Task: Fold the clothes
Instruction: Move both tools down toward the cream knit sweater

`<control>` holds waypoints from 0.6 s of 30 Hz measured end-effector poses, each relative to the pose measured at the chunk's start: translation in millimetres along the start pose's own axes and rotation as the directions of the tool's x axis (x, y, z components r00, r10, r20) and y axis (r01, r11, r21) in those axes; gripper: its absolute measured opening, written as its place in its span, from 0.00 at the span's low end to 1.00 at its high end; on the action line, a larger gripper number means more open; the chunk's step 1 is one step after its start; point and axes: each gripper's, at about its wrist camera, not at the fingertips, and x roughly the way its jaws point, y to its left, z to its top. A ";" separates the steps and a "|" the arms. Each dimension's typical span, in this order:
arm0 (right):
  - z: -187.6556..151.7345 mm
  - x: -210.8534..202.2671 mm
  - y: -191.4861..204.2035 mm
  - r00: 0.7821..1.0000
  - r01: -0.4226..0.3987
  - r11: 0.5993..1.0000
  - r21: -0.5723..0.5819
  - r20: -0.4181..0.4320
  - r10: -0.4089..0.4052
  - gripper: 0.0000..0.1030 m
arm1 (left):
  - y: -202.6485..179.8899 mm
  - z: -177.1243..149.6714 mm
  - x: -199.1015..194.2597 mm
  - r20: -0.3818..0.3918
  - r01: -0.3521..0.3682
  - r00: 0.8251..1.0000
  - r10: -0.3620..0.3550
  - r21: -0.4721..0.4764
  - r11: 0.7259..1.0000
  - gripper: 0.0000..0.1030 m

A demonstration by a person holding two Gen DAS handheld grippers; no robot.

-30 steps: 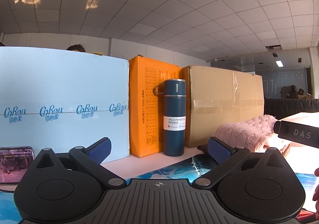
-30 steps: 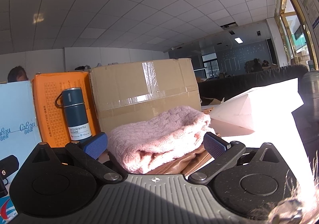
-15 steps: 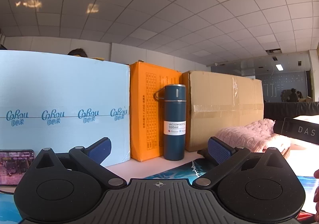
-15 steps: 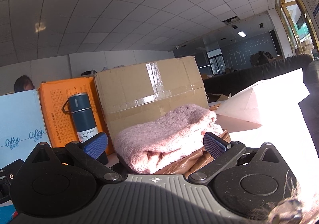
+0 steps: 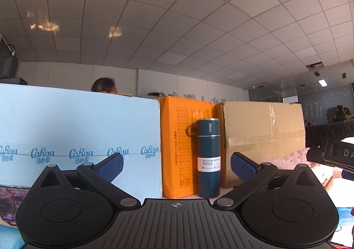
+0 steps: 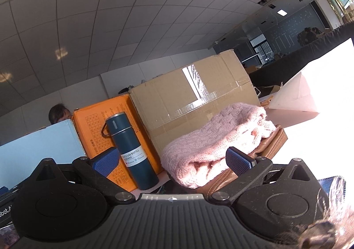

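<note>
Blue box: biggest thing in the left view, standing at the back of the bench, apparently walling off the work area.
Cardboard box: taped shut, next along the same back row; the sweater sits just in front of it.
Orange box: between the other two, upright.
Pink sweater: the task's thing; bundled in a rough heap on a brown leather bag, off the bench surface, right of the bottle. Not laid out flat, so folding looks not yet begun.
Bottle: dark blue, upright against the orange box, clear of the sweater.
Right gripper: jaws wide apart, empty, aimed at the heap's near edge, probably to lift it.
Left gripper: jaws apart, empty, facing the bottle, held level.
</note>
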 end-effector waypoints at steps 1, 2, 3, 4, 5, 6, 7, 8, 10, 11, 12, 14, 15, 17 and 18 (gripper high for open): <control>0.3 -0.7 -0.5 1.000 -0.017 1.000 0.005 -0.004 0.017 1.00 | 3.6 4.3 -4.1 0.001 -0.022 1.000 0.022 -0.007 1.000 1.00; 0.4 -1.7 -0.7 0.999 -0.034 0.999 0.008 -0.006 0.034 1.00 | 7.4 8.6 -8.2 0.001 -0.044 0.999 0.044 -0.015 0.999 1.00; 0.3 -3.2 0.0 0.999 -0.051 0.999 0.009 -0.003 0.051 1.00 | 11.2 12.9 -12.3 0.001 -0.066 0.998 0.066 -0.024 0.998 1.00; 0.2 -4.6 1.0 0.998 -0.070 0.998 0.009 -0.002 0.070 1.00 | 18.1 17.2 -16.8 -0.001 -0.077 0.997 0.077 -0.038 0.996 1.00; 0.0 -6.0 2.2 0.996 -0.089 0.996 0.008 -0.003 0.089 1.00 | 25.4 21.5 -21.4 -0.002 -0.087 0.996 0.087 -0.054 0.995 1.00; -0.2 -6.9 3.6 0.994 -0.108 0.994 0.006 -0.007 0.108 1.00 | 32.7 25.8 -25.9 -0.004 -0.097 0.995 0.097 -0.069 0.993 1.00; -0.6 -7.3 5.5 0.992 -0.126 0.992 0.004 -0.017 0.126 1.00 | 40.0 30.0 -30.4 -0.005 -0.108 0.994 0.107 -0.084 0.991 1.00; -1.0 -7.7 8.4 0.989 -0.145 0.989 0.000 -0.033 0.145 1.00 | 47.5 33.9 -35.0 -0.006 -0.124 0.992 0.124 -0.084 0.989 1.00; -2.0 -8.5 14.9 0.981 -0.185 0.983 -0.008 -0.068 0.184 1.00 | 64.8 42.3 -45.0 -0.005 -0.165 0.986 0.165 -0.084 0.983 1.00; -2.8 -8.9 20.7 0.973 -0.211 0.977 -0.012 -0.094 0.209 1.00 | 74.1 45.8 -49.4 -0.002 -0.188 0.982 0.188 -0.089 0.978 1.00; -3.5 -9.3 27.9 0.962 -0.245 0.969 -0.013 -0.124 0.242 1.00 | 88.3 50.4 -54.7 -0.002 -0.216 0.976 0.217 -0.109 0.970 1.00; -4.7 -9.1 44.4 0.929 -0.319 0.948 0.007 -0.195 0.314 1.00 | 121.8 57.1 -65.5 -0.012 -0.271 0.962 0.274 -0.180 0.945 1.00; -5.5 -7.8 55.4 0.901 -0.363 0.931 0.035 -0.241 0.361 1.00 | 141.1 58.9 -71.0 -0.023 -0.297 0.954 0.300 -0.233 0.926 1.00; -7.5 -5.3 77.8 0.833 -0.442 0.892 0.095 -0.325 0.448 1.00 | 179.7 62.4 -81.8 -0.051 -0.347 0.935 0.351 -0.334 0.876 1.00; -9.3 -3.9 90.0 0.799 -0.471 0.874 0.121 -0.360 0.481 1.00 | 203.0 60.6 -86.9 -0.077 -0.372 0.924 0.373 -0.401 0.837 1.00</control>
